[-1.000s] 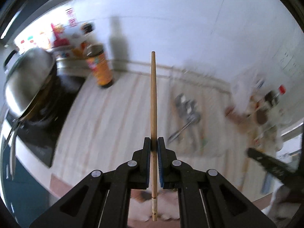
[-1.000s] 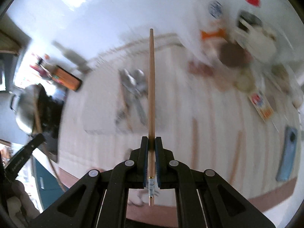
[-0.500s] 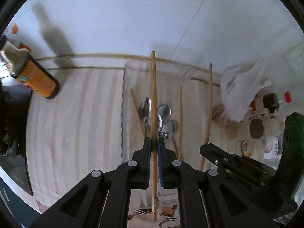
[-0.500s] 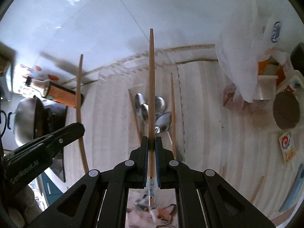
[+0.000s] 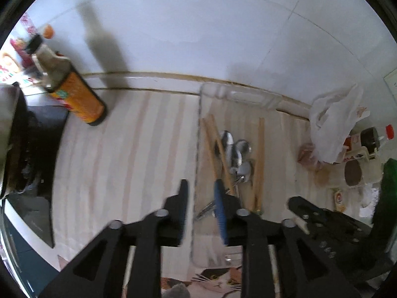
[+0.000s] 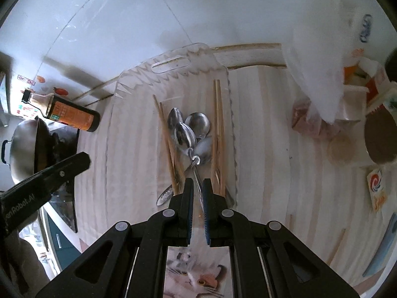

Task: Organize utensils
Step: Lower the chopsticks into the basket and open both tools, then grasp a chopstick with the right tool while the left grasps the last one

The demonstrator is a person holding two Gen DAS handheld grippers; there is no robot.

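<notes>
Lighting: bright, diffuse daylight is thrown across the white tiled wall (image 5: 198, 37); strongest glare is seen at upper left of the right wrist view. Shadows: a long dark shadow is cast on the wall behind the sauce bottle (image 5: 72, 92). Blur: motion smear is noted over the left tool (image 5: 199, 196) and spoons (image 5: 235, 154) in the left wrist view; the right wrist view is rendered sharper. Distortion: straight lines are bowed toward the black circular fisheye rim.

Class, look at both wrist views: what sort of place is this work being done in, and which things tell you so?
Most likely a home kitchen counter. A wok sits on a dark stove at the left, a sauce bottle stands by the tiled wall, and spoons and chopsticks lie in a clear tray.
</notes>
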